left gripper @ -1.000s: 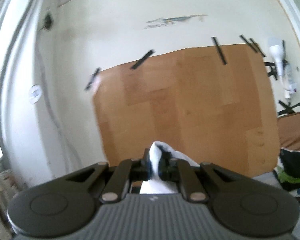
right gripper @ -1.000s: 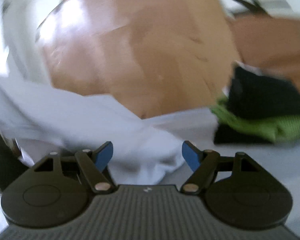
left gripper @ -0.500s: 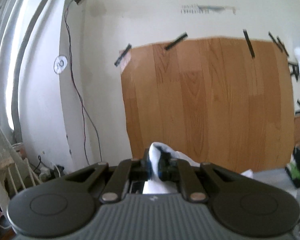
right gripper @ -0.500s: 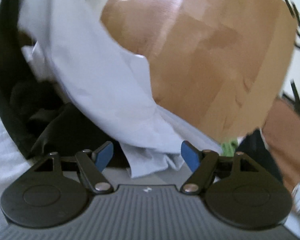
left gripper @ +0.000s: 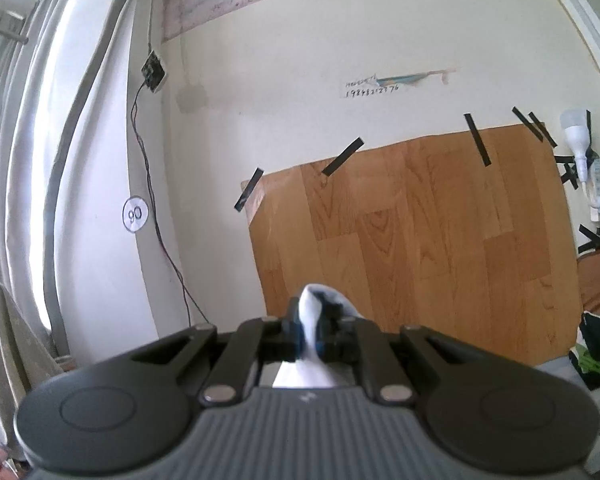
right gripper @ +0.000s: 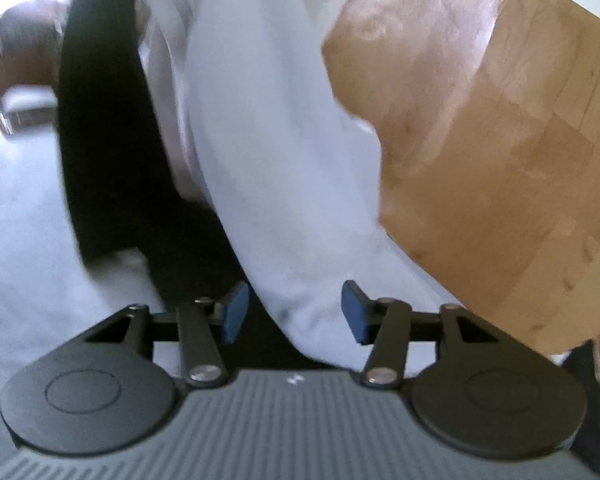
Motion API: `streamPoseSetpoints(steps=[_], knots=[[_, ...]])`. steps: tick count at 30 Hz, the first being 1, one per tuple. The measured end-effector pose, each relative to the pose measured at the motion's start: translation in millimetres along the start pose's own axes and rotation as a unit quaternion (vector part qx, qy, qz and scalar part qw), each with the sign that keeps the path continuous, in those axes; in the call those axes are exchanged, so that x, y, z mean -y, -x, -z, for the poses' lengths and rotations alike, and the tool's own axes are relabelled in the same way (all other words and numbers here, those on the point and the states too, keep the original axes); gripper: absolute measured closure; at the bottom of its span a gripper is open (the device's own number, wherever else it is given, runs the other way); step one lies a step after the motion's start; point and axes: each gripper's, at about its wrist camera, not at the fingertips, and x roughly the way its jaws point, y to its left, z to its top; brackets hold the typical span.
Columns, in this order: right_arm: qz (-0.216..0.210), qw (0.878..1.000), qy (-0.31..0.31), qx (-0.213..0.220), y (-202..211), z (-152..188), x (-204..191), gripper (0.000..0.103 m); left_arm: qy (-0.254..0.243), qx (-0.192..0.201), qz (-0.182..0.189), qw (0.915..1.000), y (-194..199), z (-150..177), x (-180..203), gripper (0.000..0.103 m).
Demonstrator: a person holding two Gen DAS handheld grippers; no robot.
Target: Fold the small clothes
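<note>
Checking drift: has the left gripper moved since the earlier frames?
Yes. The left gripper tilted upward: the wood-grain panel sits lower, showing more wall above.

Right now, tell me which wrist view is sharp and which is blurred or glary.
Left wrist view: sharp, with strong fisheye bending at the edges; the left gripper pinches the white garment crisply. Right wrist view: motion-smeared; the white garment is soft-edged, glare washes the wood-grain panel, only the open right gripper looks fairly sharp.

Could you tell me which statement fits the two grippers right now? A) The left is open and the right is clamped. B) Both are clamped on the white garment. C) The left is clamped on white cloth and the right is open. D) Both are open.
C: the left gripper pinches the white garment, while the right gripper has its blue pads spread apart.
</note>
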Motion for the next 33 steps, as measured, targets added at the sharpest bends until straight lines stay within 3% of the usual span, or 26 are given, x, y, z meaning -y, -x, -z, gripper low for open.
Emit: streamPoseSetpoints(steps=[3,4,5,6,9,12,16,19,21,24,27,30,32,33], knots=[[0.027,1.000,0.011,-0.003,-18,-7,-11,0.047,0.002,0.011,0.001,0.9999,7,-8,2,0.097],[0.033,0.999,0.010,-0.008,-28,-6,-13,0.053,0.004,0.016,0.000,0.9999,11,-10,3,0.097],[0.032,0.999,0.004,-0.017,-36,-6,-12,0.065,0.005,0.019,-0.002,0.9998,14,-13,2,0.097],[0.028,0.999,-0.003,-0.025,-40,-7,-7,0.093,0.005,0.021,-0.004,0.9998,18,-14,2,0.097],[0.011,0.997,-0.070,0.002,-13,-17,28,0.094,-0.004,0.029,-0.013,0.9995,30,-17,-2,0.097],[0.044,0.987,-0.139,0.060,48,-27,80,0.094,0.005,0.042,-0.015,0.9990,42,-19,-10,0.097],[0.109,0.956,-0.226,0.151,152,-34,140,0.094,0.049,0.076,0.024,0.9956,56,-24,-18,0.097],[0.148,0.934,-0.242,0.219,226,-50,162,0.094,0.054,0.109,0.055,0.9910,68,-30,-14,0.097],[0.163,0.925,-0.234,0.253,269,-64,169,0.094,0.049,0.131,0.070,0.9877,78,-35,-10,0.097],[0.175,0.919,-0.229,0.268,293,-77,184,0.094,0.045,0.136,0.089,0.9856,81,-41,-9,0.097],[0.185,0.923,-0.239,0.238,275,-76,195,0.094,0.050,0.100,0.095,0.9892,58,-36,-2,0.097],[0.174,0.928,-0.283,0.166,220,-52,203,0.090,0.044,0.014,0.094,0.9946,2,-10,18,0.097],[0.163,0.934,-0.306,0.083,150,-28,217,0.080,0.032,-0.073,0.090,0.9928,-53,26,38,0.097],[0.174,0.934,-0.311,0.030,111,-10,221,0.064,0.031,-0.130,0.089,0.9871,-86,53,49,0.097]])
